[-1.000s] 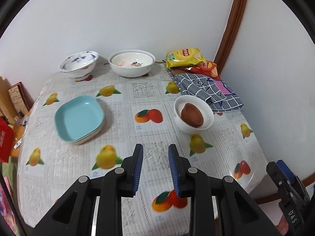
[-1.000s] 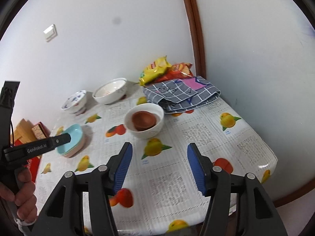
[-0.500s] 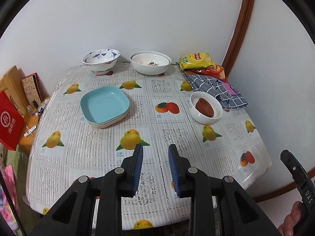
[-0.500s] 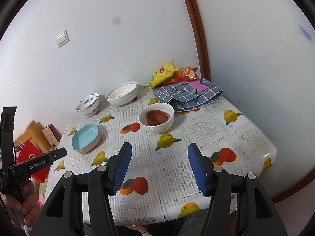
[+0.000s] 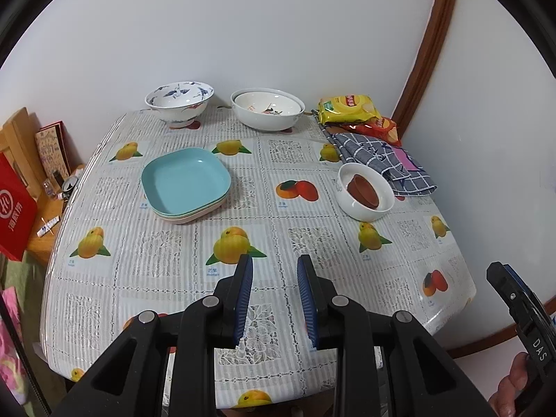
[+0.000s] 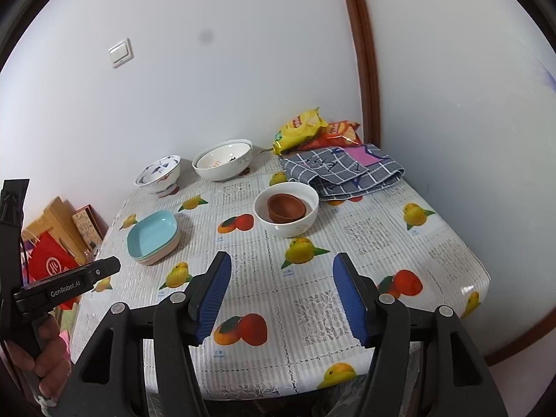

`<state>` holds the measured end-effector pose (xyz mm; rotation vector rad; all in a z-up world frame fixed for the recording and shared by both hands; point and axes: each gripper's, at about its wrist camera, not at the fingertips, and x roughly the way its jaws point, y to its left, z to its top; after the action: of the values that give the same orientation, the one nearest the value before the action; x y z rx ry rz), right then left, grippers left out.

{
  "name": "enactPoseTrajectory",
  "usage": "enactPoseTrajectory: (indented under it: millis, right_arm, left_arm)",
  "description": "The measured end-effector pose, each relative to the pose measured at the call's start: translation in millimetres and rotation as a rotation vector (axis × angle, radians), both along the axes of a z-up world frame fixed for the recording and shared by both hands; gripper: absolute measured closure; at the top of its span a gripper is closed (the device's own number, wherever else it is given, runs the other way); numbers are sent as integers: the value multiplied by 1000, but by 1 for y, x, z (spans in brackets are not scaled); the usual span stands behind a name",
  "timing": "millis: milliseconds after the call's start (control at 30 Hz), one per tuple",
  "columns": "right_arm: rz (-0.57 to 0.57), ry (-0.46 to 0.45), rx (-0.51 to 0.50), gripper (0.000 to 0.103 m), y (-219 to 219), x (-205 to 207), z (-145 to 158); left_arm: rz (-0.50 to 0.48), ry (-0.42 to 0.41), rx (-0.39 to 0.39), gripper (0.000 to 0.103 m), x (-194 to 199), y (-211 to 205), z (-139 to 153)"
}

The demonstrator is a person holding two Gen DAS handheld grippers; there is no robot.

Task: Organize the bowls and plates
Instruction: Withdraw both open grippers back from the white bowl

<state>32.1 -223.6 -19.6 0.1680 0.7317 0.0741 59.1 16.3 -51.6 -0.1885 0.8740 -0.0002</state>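
White walls now frame the whole desk [image 5: 312, 215]: both tongs, released (holding nothing), have backed away, so sorting seems finished.

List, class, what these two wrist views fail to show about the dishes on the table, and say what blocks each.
- Plate stack: left wrist view, the turquoise top plate covers the lower ones; count unclear.
- Brown cups: right wrist view, nested in the white bowl; its wall hides their bases.
- Large white bowl: left wrist view, inner print too small to read.
- Table's near edge: both views, gripper bodies cover it.
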Motion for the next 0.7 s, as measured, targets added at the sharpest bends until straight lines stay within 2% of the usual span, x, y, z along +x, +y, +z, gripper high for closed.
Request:
enactPoseTrajectory:
  millis: [267,700]
  right_arm:
    - [24,58,-8,41,10,11,-19]
    - [16,88,9,41,9,13,-34]
  left_arm:
    - [29,38,-24,78,9,11,-14]
    - [20,62,-13,78,11,9,-25]
